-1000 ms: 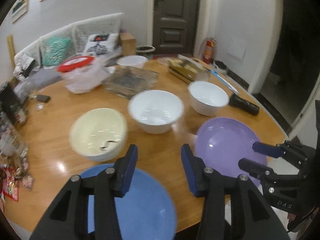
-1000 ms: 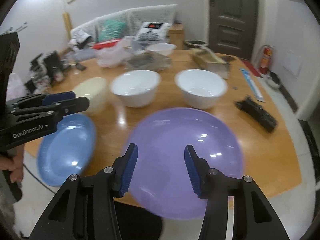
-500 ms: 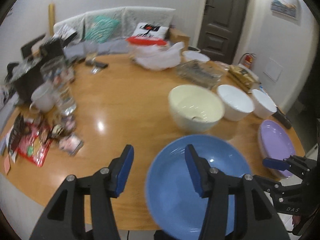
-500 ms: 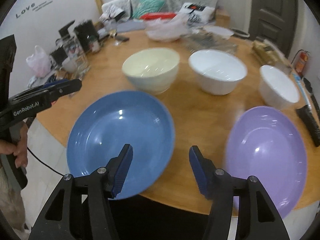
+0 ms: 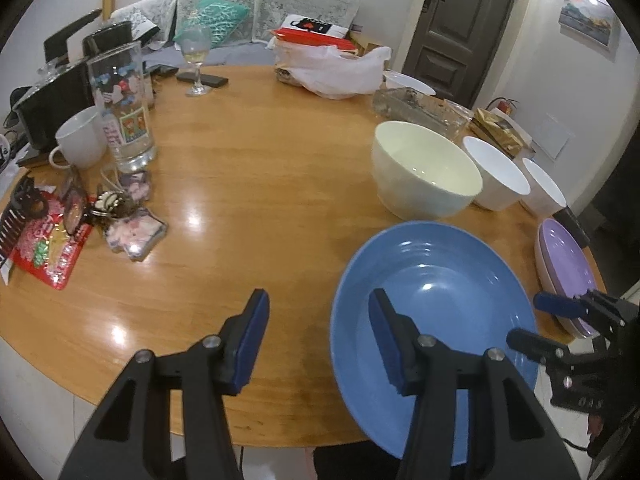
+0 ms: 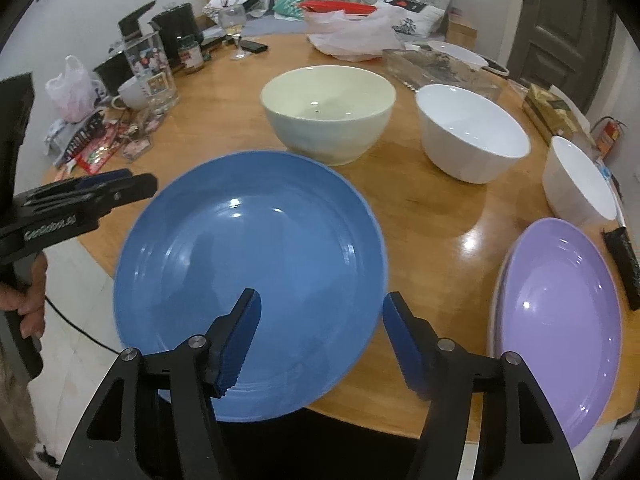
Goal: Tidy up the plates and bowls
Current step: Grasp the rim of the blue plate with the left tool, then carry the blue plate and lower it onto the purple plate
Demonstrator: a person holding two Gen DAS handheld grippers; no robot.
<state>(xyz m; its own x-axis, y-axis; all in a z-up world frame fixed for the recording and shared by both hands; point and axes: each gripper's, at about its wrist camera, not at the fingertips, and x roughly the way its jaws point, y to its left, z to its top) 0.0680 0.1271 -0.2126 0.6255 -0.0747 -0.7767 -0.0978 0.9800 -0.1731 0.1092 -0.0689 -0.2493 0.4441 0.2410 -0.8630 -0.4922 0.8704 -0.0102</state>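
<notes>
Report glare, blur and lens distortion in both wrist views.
Left wrist view: ceiling-light glare spots on the wooden table and the blue plate; fisheye bends the door, corners go black. Right wrist view: highlights on the purple plate, slight motion blur along the blue plate's rim, same barrel distortion.

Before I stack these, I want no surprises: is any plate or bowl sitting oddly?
Yes. The blue plate overhangs the near edge of the table, and the purple plate also sticks out past the rim. The three bowls stand upright, and I see no spills or cracks.
</notes>
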